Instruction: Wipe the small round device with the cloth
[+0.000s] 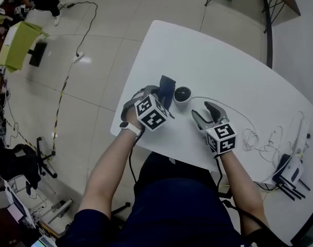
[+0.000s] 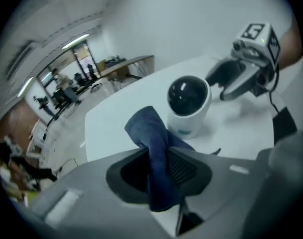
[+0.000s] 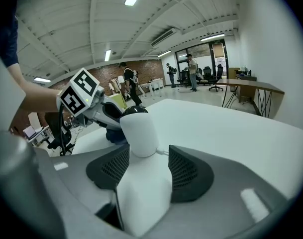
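Pinching the cloth [image 1: 167,88] in the left gripper's [image 1: 157,91] narrow jaws at nine o'clock of the small round device [image 1: 182,94]; holding the right gripper [image 1: 200,109] wide, empty, at four o'clock. Seemingly no wiping done yet.

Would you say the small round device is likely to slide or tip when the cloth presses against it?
Likely slides rather than tips: the small round device looks squat and flat-based on the smooth table. Its thin cable probably offers little anchoring.
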`<state>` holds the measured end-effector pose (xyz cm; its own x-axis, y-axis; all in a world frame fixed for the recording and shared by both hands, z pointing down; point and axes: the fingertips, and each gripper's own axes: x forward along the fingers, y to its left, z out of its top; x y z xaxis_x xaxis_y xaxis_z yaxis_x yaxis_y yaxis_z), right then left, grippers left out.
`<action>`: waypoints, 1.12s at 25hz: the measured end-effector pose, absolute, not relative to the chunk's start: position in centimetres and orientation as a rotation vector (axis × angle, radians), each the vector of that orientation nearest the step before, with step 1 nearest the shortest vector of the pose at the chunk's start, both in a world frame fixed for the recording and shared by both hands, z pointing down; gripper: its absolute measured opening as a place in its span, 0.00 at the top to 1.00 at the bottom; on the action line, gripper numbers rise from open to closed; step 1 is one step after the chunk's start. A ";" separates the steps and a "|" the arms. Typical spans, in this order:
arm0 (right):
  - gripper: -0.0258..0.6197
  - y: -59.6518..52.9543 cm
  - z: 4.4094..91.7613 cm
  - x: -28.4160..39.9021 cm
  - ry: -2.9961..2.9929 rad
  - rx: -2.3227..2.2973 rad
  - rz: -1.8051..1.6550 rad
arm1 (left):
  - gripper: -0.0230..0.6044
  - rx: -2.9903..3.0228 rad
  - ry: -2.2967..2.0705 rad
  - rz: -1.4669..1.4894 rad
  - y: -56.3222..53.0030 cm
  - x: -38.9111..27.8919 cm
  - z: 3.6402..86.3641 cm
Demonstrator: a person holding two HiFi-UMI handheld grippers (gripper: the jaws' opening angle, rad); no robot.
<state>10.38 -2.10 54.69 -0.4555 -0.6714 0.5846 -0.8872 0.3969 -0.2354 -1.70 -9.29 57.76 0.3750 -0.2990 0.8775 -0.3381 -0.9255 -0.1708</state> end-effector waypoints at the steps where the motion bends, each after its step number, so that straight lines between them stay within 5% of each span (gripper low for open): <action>1: 0.57 -2.1 54.6 10.4 -2.257 1.352 0.747 | 0.80 2.580 -0.492 1.733 -8.9 -1.5 58.2; 7: 0.58 -1.9 54.9 9.9 -2.243 1.381 0.777 | 0.80 2.495 -0.294 1.858 -4.8 -1.1 59.4; 13: 0.68 -2.1 54.3 12.8 -2.197 1.560 0.761 | 0.80 2.207 -0.446 1.402 -0.6 0.2 59.0; 28: 0.68 1.4 54.0 18.4 -2.136 1.696 0.846 | 0.80 1.606 -0.603 0.388 0.6 10.0 57.7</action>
<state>18.45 1.41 54.00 -0.2684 -0.7870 0.5555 -0.9540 0.1369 -0.2669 10.02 0.60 57.74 0.8027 -0.1550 0.5759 -0.5884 -0.0476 0.8072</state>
